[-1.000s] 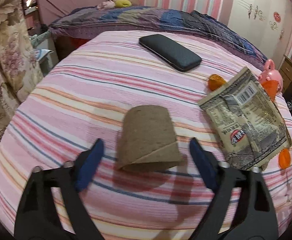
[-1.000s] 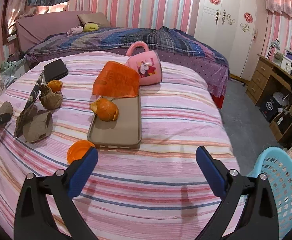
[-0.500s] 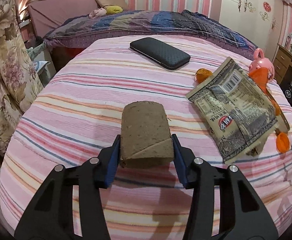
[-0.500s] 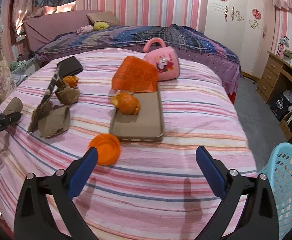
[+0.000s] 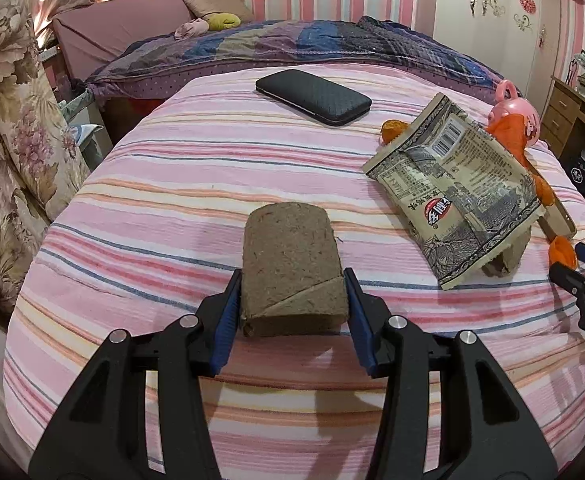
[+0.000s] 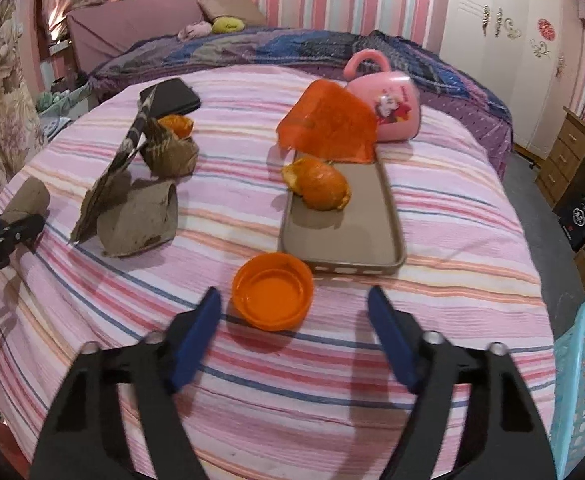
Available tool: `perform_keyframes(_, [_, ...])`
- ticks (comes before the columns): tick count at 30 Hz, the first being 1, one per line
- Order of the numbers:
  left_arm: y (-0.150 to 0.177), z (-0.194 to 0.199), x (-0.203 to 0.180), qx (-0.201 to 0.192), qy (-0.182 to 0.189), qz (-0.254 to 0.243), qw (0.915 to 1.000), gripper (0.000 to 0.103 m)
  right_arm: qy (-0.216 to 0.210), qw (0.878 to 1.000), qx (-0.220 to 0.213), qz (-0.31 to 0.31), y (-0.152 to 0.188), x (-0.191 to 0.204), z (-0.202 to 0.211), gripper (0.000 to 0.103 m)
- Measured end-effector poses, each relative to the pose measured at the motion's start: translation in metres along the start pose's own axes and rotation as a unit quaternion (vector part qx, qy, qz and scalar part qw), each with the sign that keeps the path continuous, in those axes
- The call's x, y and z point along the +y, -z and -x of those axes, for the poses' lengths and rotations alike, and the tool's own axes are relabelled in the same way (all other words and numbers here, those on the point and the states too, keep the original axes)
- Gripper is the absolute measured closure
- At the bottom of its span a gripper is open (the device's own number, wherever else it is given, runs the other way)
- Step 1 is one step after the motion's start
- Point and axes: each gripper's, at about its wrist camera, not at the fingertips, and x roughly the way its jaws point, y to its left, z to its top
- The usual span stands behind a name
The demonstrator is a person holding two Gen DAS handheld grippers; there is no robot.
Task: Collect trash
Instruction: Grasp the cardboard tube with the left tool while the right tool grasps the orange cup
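My left gripper (image 5: 291,298) is shut on a flattened brown cardboard tube (image 5: 290,268) and holds it just above the striped bedspread. My right gripper (image 6: 294,318) is open, its fingers on either side of an orange plastic lid (image 6: 272,290) lying on the bedspread. More trash lies beyond: another squashed cardboard tube (image 6: 140,220), a grey snack wrapper (image 5: 458,192), a crumpled brown paper ball (image 6: 170,152), an orange peel (image 6: 320,184) and an orange wrapper (image 6: 330,124).
The peel rests on a beige phone case (image 6: 344,220). A pink mug (image 6: 388,106) lies on its side behind it. A black case (image 5: 314,96) lies at the far side. A light blue basket (image 6: 584,384) stands on the floor at the right.
My left gripper closed on the cardboard tube and lifted it slightly. My right gripper moved forward and down until its fingers flanked the orange lid.
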Motion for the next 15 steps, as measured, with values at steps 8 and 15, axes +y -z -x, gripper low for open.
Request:
perform_keyframes(8, [-0.004,0.005,-0.004,-0.010,0.001,0.004,0.9999,0.056,-0.025,1.000,-0.015,0.002,0.001,-0.001,0.002,0.063])
perform_keyframes(15, [-0.008,0.018,-0.014,-0.028,0.008,0.001,0.9996,0.056,-0.016,0.999,-0.038,0.008,0.002,-0.010,0.016,0.063])
